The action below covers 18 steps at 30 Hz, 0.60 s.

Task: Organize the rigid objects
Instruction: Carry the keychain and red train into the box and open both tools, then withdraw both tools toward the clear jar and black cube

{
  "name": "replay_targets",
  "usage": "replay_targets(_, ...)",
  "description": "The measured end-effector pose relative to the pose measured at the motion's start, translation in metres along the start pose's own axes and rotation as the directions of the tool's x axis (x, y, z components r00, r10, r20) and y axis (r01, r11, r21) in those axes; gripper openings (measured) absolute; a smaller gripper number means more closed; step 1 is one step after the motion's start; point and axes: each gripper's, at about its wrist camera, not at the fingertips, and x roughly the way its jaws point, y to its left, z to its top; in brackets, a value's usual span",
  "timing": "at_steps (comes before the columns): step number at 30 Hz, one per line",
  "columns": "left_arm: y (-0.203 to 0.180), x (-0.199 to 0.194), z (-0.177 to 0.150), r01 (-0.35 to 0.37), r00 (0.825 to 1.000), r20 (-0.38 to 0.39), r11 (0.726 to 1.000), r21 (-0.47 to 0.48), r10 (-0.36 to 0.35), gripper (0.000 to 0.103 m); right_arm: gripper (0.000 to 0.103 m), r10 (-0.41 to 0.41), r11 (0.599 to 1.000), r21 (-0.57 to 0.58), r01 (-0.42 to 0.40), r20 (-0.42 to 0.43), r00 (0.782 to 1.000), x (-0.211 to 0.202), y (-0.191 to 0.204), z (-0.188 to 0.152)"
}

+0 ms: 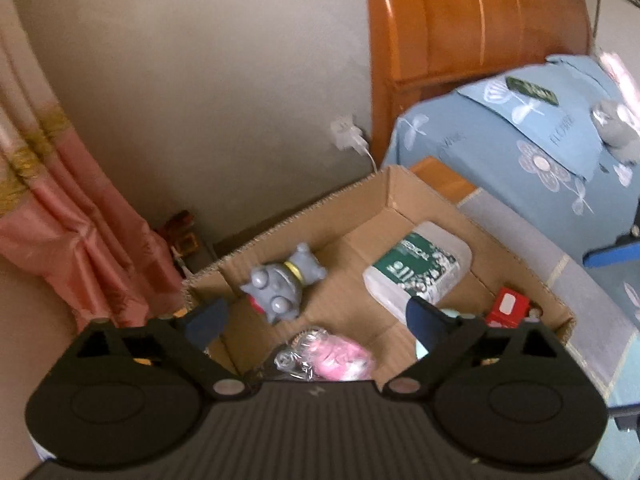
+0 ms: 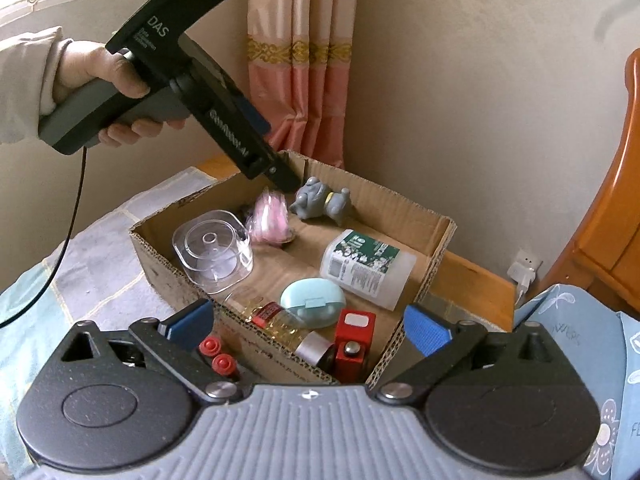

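Both tools gape empty over the cardboard box point(image 2: 438, 236).
We lift the left tool point(image 1: 316, 320) clear of the pink wrapped toy point(image 1: 340, 356), keeping the right tool point(image 2: 308, 322) off the red block point(image 2: 354, 340).

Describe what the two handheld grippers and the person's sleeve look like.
Left gripper: black body with white "DAS" lettering, grey handle, blue finger pads, thin black cable trailing down. Right gripper: ribbed grey body, black linkages, blue textured pads. The sleeve is light beige.
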Motion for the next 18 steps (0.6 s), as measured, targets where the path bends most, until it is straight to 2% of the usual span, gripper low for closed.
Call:
replay_targets(8,-0.016,-0.021,-0.033,-0.054,0.998,-0.012,0.999,0.002,0.054,0.097,0.103,-0.002,0.999,0.044,0.002,-0.013,1.000,-0.004,0.010,-0.012)
replay_targets(14,-0.020,-0.047,-0.057,-0.111,0.994,0.008,0.993,-0.049,0.112,0.097,0.103,-0.010,0.996,0.083,0.012,-0.023,1.000,-0.010,0.023,-0.025)
replay_targets(18,-0.026,-0.065,-0.076,-0.147,0.988,0.034,0.982,-0.121,0.152,0.098,0.103,-0.024,0.994,0.103,0.026,-0.017,1.000,-0.011,0.037,-0.039)
